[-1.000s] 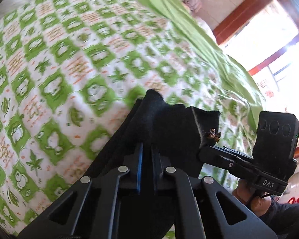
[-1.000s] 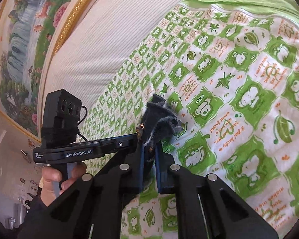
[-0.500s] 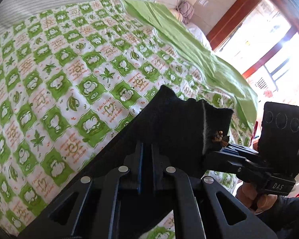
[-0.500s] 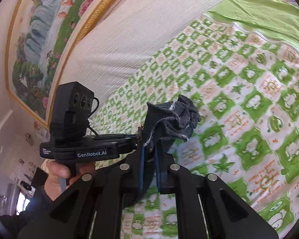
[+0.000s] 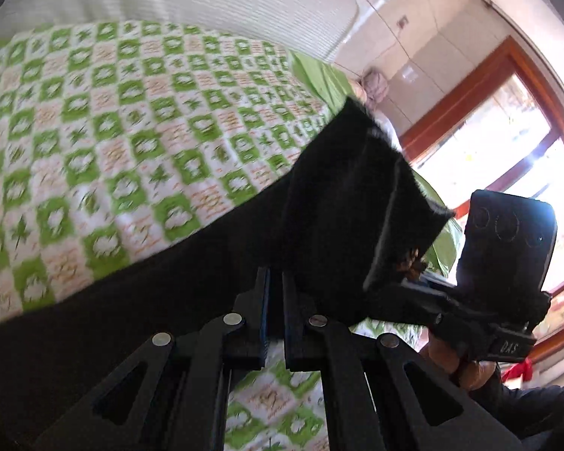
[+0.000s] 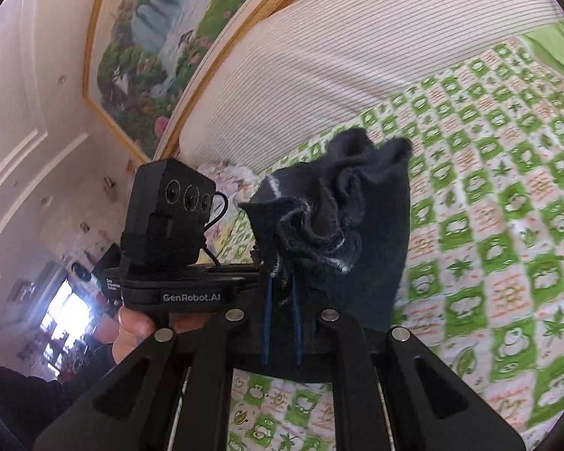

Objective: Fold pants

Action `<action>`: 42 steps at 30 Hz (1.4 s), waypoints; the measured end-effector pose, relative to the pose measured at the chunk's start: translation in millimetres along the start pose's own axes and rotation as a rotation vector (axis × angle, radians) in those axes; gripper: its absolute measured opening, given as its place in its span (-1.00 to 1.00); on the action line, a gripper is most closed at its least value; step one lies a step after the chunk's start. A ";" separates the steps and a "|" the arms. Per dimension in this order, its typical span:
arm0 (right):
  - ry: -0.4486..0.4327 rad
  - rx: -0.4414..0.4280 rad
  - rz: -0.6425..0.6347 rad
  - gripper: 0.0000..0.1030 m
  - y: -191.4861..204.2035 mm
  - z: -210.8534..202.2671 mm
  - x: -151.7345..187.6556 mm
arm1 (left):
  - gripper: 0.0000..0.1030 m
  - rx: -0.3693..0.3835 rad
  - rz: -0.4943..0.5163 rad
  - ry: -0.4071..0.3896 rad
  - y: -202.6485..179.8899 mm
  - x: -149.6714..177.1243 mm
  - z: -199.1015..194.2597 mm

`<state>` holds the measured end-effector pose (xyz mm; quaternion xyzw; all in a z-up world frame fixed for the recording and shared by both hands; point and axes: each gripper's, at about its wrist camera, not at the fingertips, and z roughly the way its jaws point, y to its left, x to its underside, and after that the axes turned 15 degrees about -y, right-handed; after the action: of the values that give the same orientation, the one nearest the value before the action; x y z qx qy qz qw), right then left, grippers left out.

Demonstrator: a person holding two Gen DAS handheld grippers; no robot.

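Note:
The black pants (image 5: 342, 203) hang lifted above the green-and-white patterned bed cover (image 5: 94, 143). My left gripper (image 5: 276, 282) is shut on one part of their upper edge. The cloth trails down to the lower left. My right gripper (image 6: 282, 282) is shut on a bunched part of the same pants (image 6: 342, 225), held up over the bed cover (image 6: 507, 225). Each gripper shows in the other's view: the right one (image 5: 406, 285) close at the left's right side, the left one (image 6: 255, 263) close at the right's left side.
A striped white headboard (image 6: 357, 49) stands behind the bed, with a framed landscape painting (image 6: 176, 26) above it. A plain green sheet (image 5: 319, 79) covers the far side of the bed. A wood-framed window (image 5: 488, 131) is at the right.
Both grippers have risen and tilted upward with the pants. The bed now sits lower in both views, and the headboard, wall and painting show more. The cloth hangs longer below the grippers.

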<state>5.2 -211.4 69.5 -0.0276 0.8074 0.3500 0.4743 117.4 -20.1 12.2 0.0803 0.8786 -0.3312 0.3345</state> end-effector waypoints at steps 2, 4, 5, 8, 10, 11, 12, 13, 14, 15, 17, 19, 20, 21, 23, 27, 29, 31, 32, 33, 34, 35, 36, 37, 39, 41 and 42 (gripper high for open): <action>0.040 -0.009 -0.014 -0.79 2.0 12.4 5.6 | -0.95 -0.016 -0.052 -0.001 14.0 13.2 -6.0; 0.077 -0.024 -0.025 -0.79 4.1 22.1 11.7 | -0.95 -0.030 -0.112 -0.004 31.3 28.9 -14.1; 0.101 -0.030 -0.034 -0.79 5.6 28.3 15.5 | -0.95 -0.037 -0.136 -0.007 38.2 35.2 -17.4; 0.164 -0.033 -0.070 -0.79 11.0 44.7 27.6 | -0.95 -0.057 -0.193 -0.022 53.5 50.4 -28.1; 0.203 -0.032 -0.088 -0.79 13.1 55.5 36.9 | -0.95 -0.087 -0.206 -0.039 59.2 58.9 -38.0; 0.220 -0.030 -0.092 -0.79 13.0 59.3 40.7 | -0.95 -0.107 -0.206 -0.047 60.6 61.8 -42.9; 0.241 -0.024 -0.100 -0.79 12.7 63.8 45.5 | -0.95 -0.130 -0.206 -0.057 62.3 65.3 -48.8; 0.257 -0.020 -0.107 -0.79 11.3 66.1 47.8 | -0.95 -0.149 -0.210 -0.067 64.3 68.4 -55.0; 0.268 -0.018 -0.112 -0.79 11.1 68.2 50.7 | -0.94 -0.162 -0.214 -0.077 65.9 70.3 -60.2; 0.279 -0.017 -0.114 -0.79 10.6 70.4 53.3 | -0.94 -0.178 -0.224 -0.090 68.1 72.8 -66.6; 0.304 -0.014 -0.107 -0.78 10.0 76.7 59.8 | -0.93 -0.195 -0.240 -0.108 71.7 76.9 -76.1; 0.337 -0.008 -0.091 -0.71 5.7 83.5 65.0 | -0.92 -0.223 -0.258 -0.128 75.6 81.5 -84.8; 0.349 0.000 -0.086 -0.69 5.2 84.4 67.5 | -0.90 -0.235 -0.265 -0.135 78.4 84.1 -89.5; 0.362 0.009 -0.081 -0.55 4.0 87.0 70.1 | -0.90 -0.249 -0.272 -0.144 80.1 87.0 -94.1; 0.391 0.007 -0.062 -0.29 2.4 90.7 76.1 | -0.79 -0.281 -0.284 -0.157 82.0 91.1 -100.4; 0.410 -0.010 -0.075 -0.05 10.9 95.6 83.2 | -0.79 -0.301 -0.312 -0.169 87.4 97.9 -108.6; 0.405 -0.019 -0.087 -0.05 17.1 98.6 83.4 | -0.79 -0.308 -0.328 -0.179 92.2 103.9 -115.2; 0.407 -0.035 -0.091 -0.05 22.5 100.9 83.3 | -0.79 -0.311 -0.349 -0.193 94.0 112.5 -124.9; 0.406 -0.040 -0.095 -0.05 25.0 101.1 83.0 | -0.79 -0.313 -0.359 -0.200 95.8 116.5 -127.7; 0.406 -0.044 -0.098 -0.05 27.3 101.9 82.9 | -0.79 -0.316 -0.371 -0.210 97.5 120.2 -132.6; 0.409 -0.049 -0.105 -0.05 31.2 103.9 82.9 | -0.79 -0.319 -0.383 -0.220 99.2 122.8 -137.8; 0.409 -0.052 -0.109 -0.05 33.4 105.2 82.9 | -0.79 -0.322 -0.393 -0.230 101.9 122.1 -139.1; 0.410 -0.055 -0.112 -0.05 36.0 107.1 82.9 | -0.79 -0.327 -0.407 -0.243 104.5 125.0 -145.0; 0.413 -0.061 -0.114 -0.05 38.8 109.6 83.3 | -0.78 -0.330 -0.417 -0.252 105.3 126.4 -150.2; 0.418 -0.071 -0.120 -0.05 45.2 115.4 85.0 | -0.78 -0.333 -0.437 -0.271 109.6 132.5 -161.3; 0.427 -0.089 -0.129 -0.05 53.2 122.4 87.2 | -0.78 -0.351 -0.447 -0.286 113.4 135.6 -168.3; 0.431 -0.094 -0.134 -0.05 56.6 125.5 88.4 | -0.78 -0.362 -0.451 -0.291 114.9 138.5 -172.9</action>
<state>29.1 -69.1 -7.7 -0.1772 0.8691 0.3409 0.3114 -39.0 166.9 -41.0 -0.2255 0.8619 -0.2433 0.3835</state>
